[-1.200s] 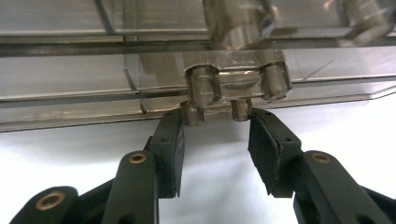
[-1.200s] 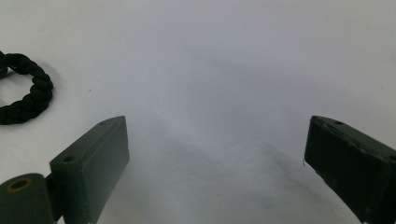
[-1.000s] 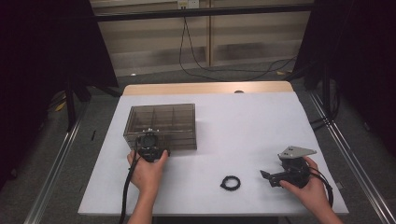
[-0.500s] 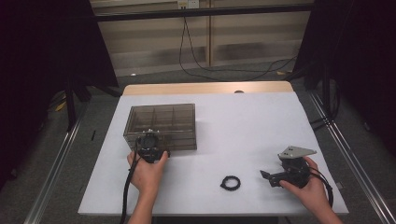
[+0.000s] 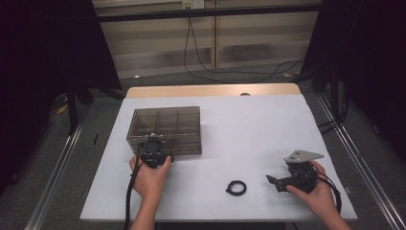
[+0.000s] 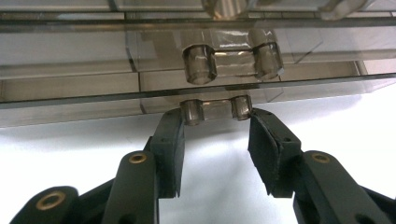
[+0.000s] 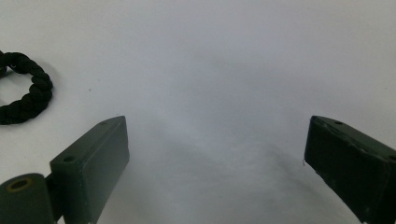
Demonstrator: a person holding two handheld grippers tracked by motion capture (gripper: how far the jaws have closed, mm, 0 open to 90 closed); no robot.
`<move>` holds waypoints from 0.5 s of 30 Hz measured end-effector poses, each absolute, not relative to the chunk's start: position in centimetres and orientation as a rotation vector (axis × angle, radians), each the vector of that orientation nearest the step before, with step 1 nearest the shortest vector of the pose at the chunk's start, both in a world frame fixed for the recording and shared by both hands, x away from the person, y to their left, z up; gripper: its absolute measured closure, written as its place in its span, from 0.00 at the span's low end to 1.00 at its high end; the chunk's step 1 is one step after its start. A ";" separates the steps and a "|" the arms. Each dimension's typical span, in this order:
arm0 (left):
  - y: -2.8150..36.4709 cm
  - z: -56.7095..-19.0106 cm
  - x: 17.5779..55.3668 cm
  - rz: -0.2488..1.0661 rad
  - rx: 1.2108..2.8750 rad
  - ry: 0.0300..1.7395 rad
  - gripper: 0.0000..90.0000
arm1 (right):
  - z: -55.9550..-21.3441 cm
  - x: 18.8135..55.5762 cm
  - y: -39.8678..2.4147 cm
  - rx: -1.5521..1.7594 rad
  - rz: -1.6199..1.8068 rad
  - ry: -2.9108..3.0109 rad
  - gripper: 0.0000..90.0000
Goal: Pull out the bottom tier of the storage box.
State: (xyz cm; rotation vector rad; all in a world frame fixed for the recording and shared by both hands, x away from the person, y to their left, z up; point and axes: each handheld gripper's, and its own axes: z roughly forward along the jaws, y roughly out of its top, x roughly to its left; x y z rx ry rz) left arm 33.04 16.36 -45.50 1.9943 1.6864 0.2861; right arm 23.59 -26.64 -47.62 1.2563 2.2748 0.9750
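A: Hands first. The left hand [image 5: 149,178] comes up from the bottom edge of the high view with its forearm nearly straight, and the left gripper [image 5: 153,147] points away from the person at the near wall of the smoky clear box [image 5: 165,125].

B: And its jaws?

A: In the left gripper view they stand partly apart, one tip at each end of the small clear latch [image 6: 216,109] on the box's front edge. The tips sit right against the two knobs of that latch; whether they press on it I cannot tell.

B: The other side?

A: The right hand [image 5: 317,190] lies low on the white table [image 5: 258,129] near its front right corner, wrist bent inward, so the right gripper [image 5: 276,182] points level across the table toward the black rope ring [image 5: 236,187]. Its jaws are spread wide with only bare table between them, and the ring lies near, off to one side of them.

B: What does the box hold?

A: It sits on the left half of the table with its lid down. Dividers split it into compartments; through the tinted walls I cannot make out anything inside them.
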 end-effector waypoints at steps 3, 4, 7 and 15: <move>16.4 -45.5 33.0 0.289 2.000 1.682 0.63 | -47.6 23.6 -26.6 1.256 0.976 2.274 0.07; 16.4 -45.6 32.8 0.291 1.995 1.685 0.63 | -47.6 23.6 -26.6 1.256 0.976 2.274 0.07; 16.4 -45.7 32.7 0.290 1.998 1.683 0.63 | -47.6 23.6 -26.6 1.254 0.975 2.275 0.07; 16.4 -45.5 32.2 0.296 1.993 1.675 0.63 | -47.7 23.6 -26.5 1.258 0.970 2.279 0.07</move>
